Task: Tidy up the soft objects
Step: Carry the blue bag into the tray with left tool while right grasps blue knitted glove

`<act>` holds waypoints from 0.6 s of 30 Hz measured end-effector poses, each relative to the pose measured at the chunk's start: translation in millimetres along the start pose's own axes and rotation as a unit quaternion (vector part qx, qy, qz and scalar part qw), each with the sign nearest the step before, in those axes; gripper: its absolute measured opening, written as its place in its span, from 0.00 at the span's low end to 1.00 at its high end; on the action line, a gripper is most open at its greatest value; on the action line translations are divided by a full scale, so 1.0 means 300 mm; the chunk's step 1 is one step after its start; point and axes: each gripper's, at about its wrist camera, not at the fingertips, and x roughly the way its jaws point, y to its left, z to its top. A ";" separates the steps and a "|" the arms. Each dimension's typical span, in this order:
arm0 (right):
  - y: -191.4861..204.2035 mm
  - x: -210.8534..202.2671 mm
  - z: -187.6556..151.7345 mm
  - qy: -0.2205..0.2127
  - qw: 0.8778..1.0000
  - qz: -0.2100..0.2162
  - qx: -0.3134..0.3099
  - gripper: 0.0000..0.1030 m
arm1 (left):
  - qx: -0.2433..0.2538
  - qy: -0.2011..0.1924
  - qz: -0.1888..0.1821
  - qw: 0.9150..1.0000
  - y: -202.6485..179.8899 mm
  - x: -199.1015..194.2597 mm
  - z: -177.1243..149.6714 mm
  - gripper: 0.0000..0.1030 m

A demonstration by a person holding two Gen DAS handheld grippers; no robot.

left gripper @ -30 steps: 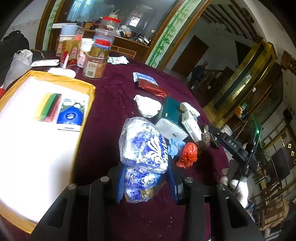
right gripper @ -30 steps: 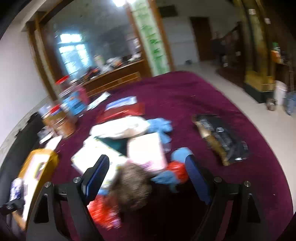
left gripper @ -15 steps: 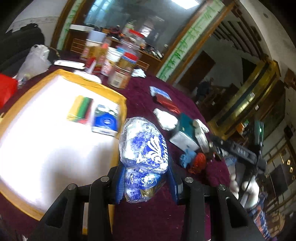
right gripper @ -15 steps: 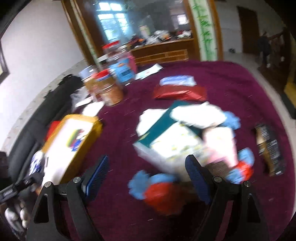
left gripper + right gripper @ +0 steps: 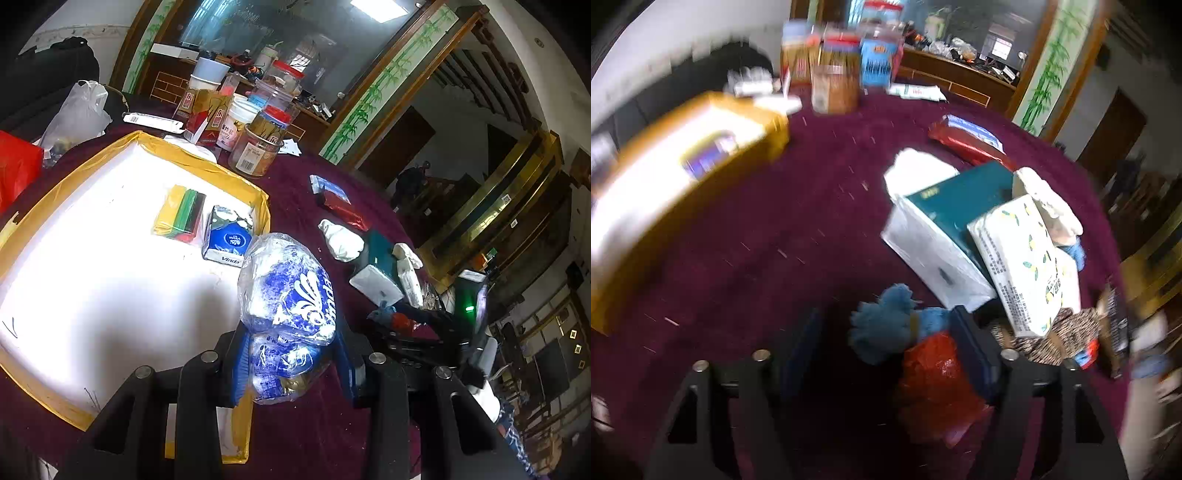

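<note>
My left gripper is shut on a clear blue-and-white tissue pack, held above the near right edge of the yellow-rimmed white box. A striped coloured pack and a blue Vinda tissue pack lie inside the box. In the blurred right wrist view, my right gripper points down over a blue fluffy toy with a red part. Its jaws are closing around the toy. The right finger touches it and the left finger stands apart.
On the maroon cloth lie a teal tissue box, a leaf-print tissue pack, a white cloth, a red packet and a brown speckled plush. Jars and plastic bags stand behind the box.
My left gripper has carried the tissue pack leftward, so it now hangs at the box's edge. My right gripper has rolled and dropped onto the blue and red toy, its jaws narrower.
</note>
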 end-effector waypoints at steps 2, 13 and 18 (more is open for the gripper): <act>-0.007 0.020 -0.011 0.008 1.000 -0.018 -0.017 0.43 | -0.002 0.001 0.003 1.000 0.006 -0.003 0.000 0.40; -0.212 -0.287 0.044 -0.105 0.970 0.173 0.134 0.14 | -0.031 -0.019 0.017 0.999 0.100 -0.047 0.040 0.40; -0.189 -0.331 0.117 -0.118 0.943 0.265 0.161 0.14 | -0.042 -0.021 0.035 0.998 0.164 -0.079 0.081 0.40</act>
